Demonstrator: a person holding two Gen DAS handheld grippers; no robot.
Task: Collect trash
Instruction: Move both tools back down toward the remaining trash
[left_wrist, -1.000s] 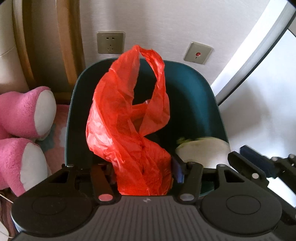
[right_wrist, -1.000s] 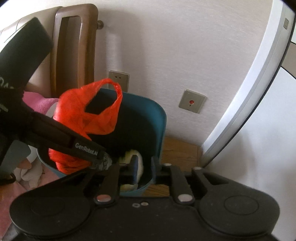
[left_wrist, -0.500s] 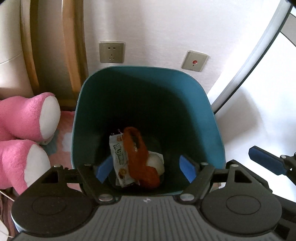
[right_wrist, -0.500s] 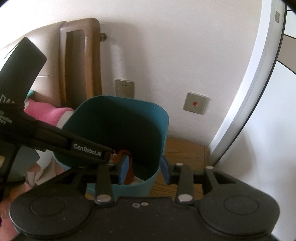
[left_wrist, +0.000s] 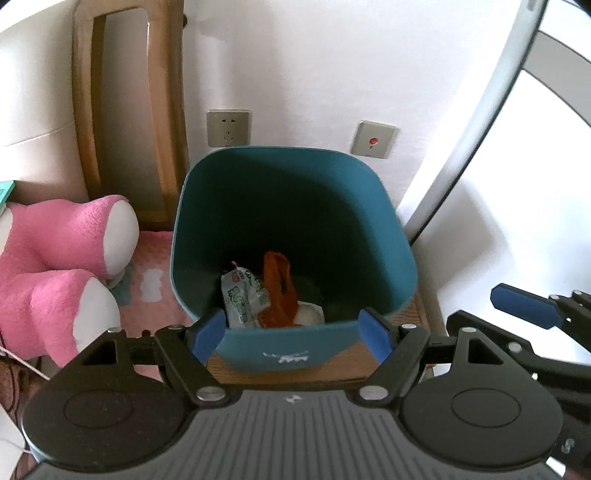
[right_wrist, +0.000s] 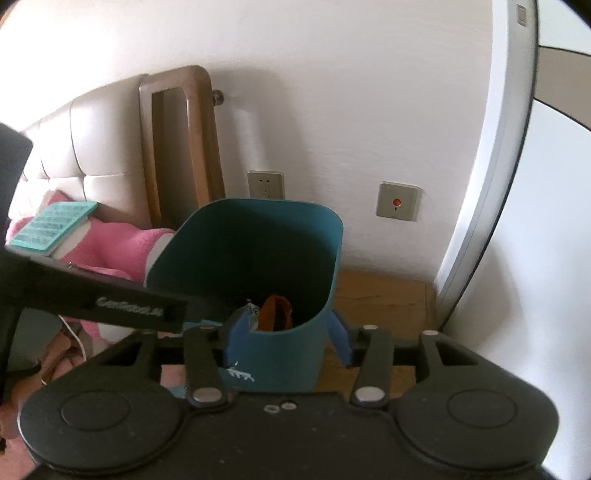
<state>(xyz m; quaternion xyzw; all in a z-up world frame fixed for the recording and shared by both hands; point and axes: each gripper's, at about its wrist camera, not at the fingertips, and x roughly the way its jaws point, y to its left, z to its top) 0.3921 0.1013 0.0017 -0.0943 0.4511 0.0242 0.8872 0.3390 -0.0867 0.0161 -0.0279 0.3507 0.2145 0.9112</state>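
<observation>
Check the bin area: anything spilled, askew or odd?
Nothing stands out. The teal bin stands upright; the orange bag, a snack wrapper and something white lie inside it. No trash shows on the floor around it.

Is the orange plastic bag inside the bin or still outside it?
Inside. The orange bag lies crumpled at the bottom of the teal bin, beside a green-and-white wrapper; neither gripper holds anything.
</observation>
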